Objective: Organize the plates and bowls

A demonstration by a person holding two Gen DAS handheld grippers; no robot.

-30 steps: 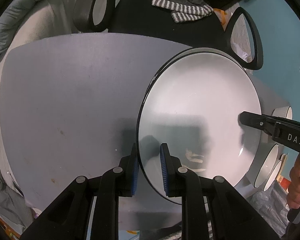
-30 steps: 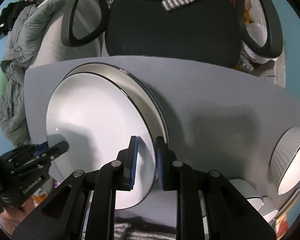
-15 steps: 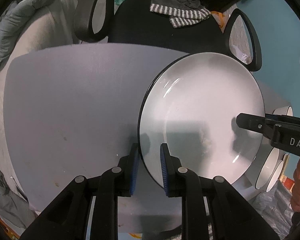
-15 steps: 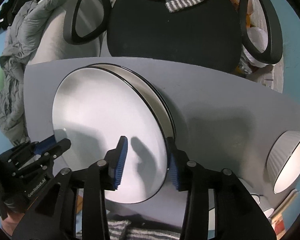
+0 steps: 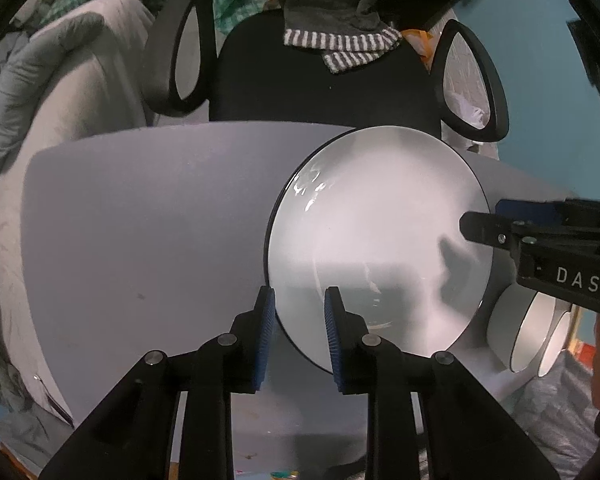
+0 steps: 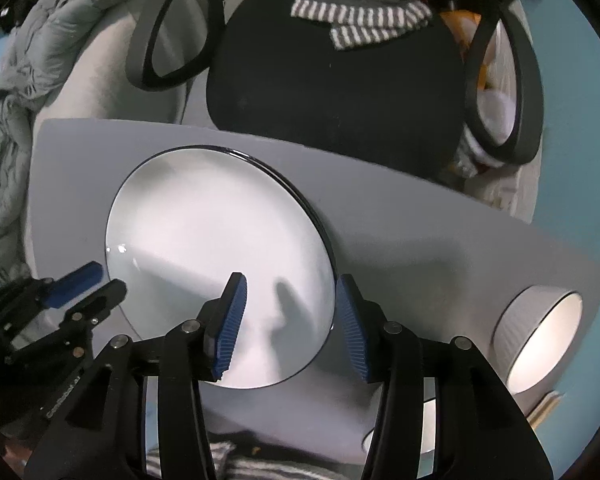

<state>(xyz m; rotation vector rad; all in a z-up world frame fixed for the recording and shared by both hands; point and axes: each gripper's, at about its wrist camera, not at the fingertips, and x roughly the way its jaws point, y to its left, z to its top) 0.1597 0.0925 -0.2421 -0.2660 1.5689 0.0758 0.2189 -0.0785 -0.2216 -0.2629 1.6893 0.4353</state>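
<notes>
the top plate (image 6: 220, 264), a second ago tilted above the plate beneath with that lower rim showing wide, now lies flat on it, only a thin dark edge of the lower one peeking out toward the table's (image 5: 140, 220) far edge; the right gripper (image 6: 288, 320), then pinched on the plate's rim, has just been opening, its jaws now astride the rim without touching; the left gripper (image 5: 299, 334) has just been opening too, slightly, the rim between its pads (image 5: 266, 336) no longer pressed; both grippers have lifted a little.
</notes>
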